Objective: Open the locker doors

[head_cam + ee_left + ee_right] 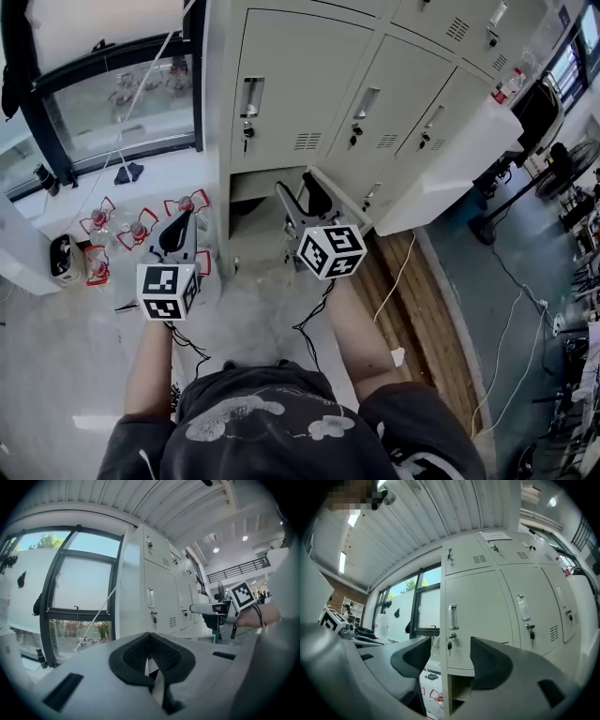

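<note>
My left gripper (151, 657) has its jaws pressed together, empty; my right gripper (450, 660) stands apart, empty, facing a locker door (480, 616).

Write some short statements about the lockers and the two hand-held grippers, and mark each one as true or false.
1. The left hand-held gripper has its jaws together. True.
2. The right hand-held gripper is clamped on a door handle. False: its jaws stand apart with nothing between them, and the handle is farther ahead.
3. The locker door with that handle is closed. True.
4. The compartment under that door is closed too. False: it stands open.
5. In the head view, the window is to the right of the lockers. False: it is to their left.
</note>
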Action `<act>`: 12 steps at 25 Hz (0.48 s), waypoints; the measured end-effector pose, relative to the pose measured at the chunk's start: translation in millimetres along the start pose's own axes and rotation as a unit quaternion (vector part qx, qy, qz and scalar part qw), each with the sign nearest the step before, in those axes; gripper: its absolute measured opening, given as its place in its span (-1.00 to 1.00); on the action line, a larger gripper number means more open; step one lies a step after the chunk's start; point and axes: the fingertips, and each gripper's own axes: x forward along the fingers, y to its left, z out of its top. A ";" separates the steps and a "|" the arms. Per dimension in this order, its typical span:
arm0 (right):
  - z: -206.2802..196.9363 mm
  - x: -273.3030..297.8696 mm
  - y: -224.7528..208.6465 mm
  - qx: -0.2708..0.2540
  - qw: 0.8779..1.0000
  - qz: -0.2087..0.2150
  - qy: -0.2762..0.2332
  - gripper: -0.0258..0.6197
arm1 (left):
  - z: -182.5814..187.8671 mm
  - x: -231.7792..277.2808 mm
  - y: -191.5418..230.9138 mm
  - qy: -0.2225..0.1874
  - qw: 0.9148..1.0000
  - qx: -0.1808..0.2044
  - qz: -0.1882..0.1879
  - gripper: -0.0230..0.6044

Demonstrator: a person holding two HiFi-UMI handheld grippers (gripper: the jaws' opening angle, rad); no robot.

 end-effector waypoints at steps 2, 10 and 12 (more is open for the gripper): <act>3.8 11.7 15.7 0.001 1.000 0.011 -0.001 -0.09 | 1.9 -5.1 11.2 -0.001 1.000 0.000 0.001 -0.90; 8.8 53.9 49.0 0.002 0.999 0.050 -0.001 -0.09 | 4.1 -3.5 33.4 -0.004 1.000 0.008 0.002 -0.90; 14.2 67.4 48.4 0.002 0.998 0.058 -0.005 -0.09 | 6.7 2.3 38.8 -0.005 1.000 0.009 0.008 -0.90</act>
